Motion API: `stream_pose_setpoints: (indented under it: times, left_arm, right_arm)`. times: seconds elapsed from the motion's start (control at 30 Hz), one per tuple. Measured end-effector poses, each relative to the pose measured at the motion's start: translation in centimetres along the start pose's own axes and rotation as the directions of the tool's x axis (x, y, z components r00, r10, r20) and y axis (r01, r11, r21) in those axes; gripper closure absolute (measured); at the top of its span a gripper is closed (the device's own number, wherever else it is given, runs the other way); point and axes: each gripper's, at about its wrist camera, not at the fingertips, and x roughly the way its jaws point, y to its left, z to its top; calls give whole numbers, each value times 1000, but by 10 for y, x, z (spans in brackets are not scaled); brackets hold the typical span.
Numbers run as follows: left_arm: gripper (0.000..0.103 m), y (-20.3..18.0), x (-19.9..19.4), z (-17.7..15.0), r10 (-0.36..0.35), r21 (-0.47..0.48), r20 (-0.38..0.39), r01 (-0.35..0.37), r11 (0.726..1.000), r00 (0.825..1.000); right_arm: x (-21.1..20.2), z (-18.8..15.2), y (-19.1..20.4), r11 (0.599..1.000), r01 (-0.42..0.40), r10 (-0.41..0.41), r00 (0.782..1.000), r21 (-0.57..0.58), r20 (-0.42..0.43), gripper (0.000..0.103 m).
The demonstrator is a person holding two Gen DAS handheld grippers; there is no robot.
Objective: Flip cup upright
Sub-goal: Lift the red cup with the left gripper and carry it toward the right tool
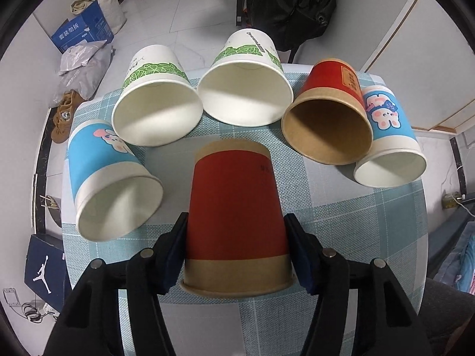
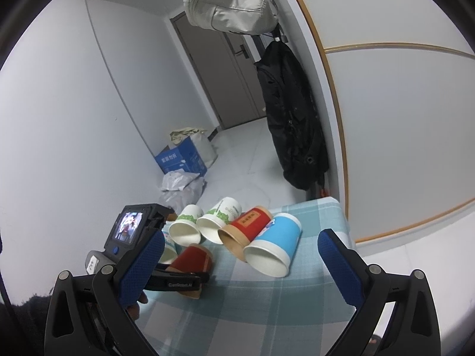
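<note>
My left gripper (image 1: 236,249) is shut on a red and brown paper cup (image 1: 234,213), its fingers pressed on both sides, base pointing away from me and rim toward the camera. In the right wrist view the same red cup (image 2: 193,259) lies tilted in the left gripper (image 2: 181,281) above the checked cloth. My right gripper (image 2: 240,264) is open and empty, held above the near part of the table. Several other cups lie on their sides: two white-green ones (image 1: 157,109) (image 1: 246,89), a red one (image 1: 329,118) and two blue ones (image 1: 112,190) (image 1: 389,139).
The small table has a blue-green checked cloth (image 1: 341,207). On the floor to the left are a blue box (image 1: 83,29), bags, shoes (image 1: 63,118) and a dark box (image 1: 44,267). A black coat (image 2: 294,112) hangs at the back.
</note>
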Motion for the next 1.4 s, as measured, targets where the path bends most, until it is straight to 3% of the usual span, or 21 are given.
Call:
stream_pose_setpoints:
  times: [0.33,0.57,0.93,1.13,1.4]
  left_arm:
    - [47,-10,-19,-4,-27,14,45,26,1000,999]
    - [47,-15,-54,-16,-51,23,105,49,999,993]
    - [47,0,-108,-46,-85,-1,198,87,996,976]
    - [47,21,-110,-64,-108,-91,191,127,988,976]
    - [47,24,-87,-87,-121,-108,170,141,984,978]
  right_arm:
    - [3,1,0,1000,1,0,1000,-6,1,0]
    - [3,-1,-3,1000,-1,1,1000,10,-1,0]
    - [6,-18,11,998,15,-16,1000,-65,-7,0]
    - [4,-31,19,993,10,-12,1000,-116,-22,0]
    - [-5,-42,26,988,25,-29,999,-150,-24,0]
